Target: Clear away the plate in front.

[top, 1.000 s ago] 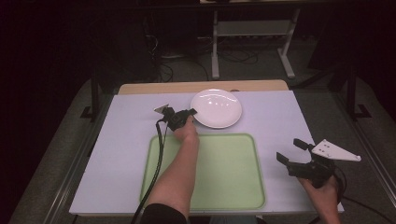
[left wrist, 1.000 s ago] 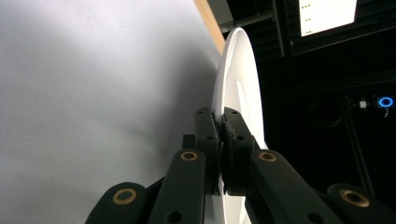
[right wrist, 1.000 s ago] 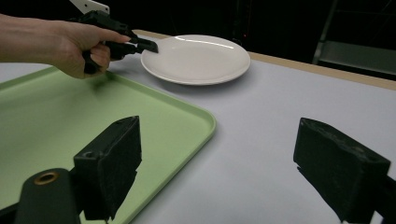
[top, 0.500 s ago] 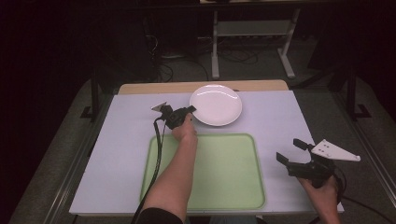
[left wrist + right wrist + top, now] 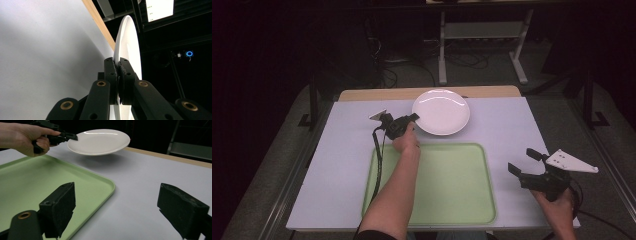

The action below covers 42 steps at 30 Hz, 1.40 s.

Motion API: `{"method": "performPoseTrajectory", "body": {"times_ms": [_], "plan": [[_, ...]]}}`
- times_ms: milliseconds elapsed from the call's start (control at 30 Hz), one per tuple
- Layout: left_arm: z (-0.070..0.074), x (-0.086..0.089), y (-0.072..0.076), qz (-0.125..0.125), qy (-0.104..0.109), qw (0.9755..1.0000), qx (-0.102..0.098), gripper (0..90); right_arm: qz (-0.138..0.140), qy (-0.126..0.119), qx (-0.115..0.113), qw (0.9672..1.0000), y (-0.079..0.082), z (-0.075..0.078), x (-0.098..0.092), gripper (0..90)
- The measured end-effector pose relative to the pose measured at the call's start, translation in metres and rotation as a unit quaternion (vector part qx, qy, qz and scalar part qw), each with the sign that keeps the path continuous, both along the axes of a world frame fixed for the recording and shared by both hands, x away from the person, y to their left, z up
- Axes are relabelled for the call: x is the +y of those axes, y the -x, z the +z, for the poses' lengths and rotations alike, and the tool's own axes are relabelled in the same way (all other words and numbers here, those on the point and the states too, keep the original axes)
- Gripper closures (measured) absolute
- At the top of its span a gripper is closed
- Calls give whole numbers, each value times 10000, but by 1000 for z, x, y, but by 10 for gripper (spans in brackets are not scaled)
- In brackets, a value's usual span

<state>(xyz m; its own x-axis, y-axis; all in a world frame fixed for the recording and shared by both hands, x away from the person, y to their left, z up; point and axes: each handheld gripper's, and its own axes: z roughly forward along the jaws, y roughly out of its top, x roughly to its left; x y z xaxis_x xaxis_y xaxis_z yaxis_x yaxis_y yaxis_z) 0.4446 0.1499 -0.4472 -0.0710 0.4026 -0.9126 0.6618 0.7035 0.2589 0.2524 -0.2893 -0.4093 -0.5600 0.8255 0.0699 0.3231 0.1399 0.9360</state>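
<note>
Plate (image 5: 441,112) lifted off desk (image 5: 337,165), upper centre of frame.
Pinched at near rim by left tool (image 5: 411,118), clamped tight; right tool (image 5: 524,162) idle, agape, empty. Next, probably: carry down onto green tray (image 5: 452,185), level.

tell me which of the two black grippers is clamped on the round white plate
The left gripper, beyond the green tray: its jaws pinch the rim of the round white plate. The right gripper hangs open with nothing between its jaws.
</note>
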Motion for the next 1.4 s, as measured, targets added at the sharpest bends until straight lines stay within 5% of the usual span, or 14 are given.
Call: {"method": "performPoseTrajectory", "body": {"times_ms": [767,1400], "plan": [[4,27,29,73,-82,9999,-133,870,-28,-73,15,10000,1,-1,0,139],[-1,62,59,-181,67,9996,-203,870,-81,-106,49,9999,2,-2,-1,138]]}}
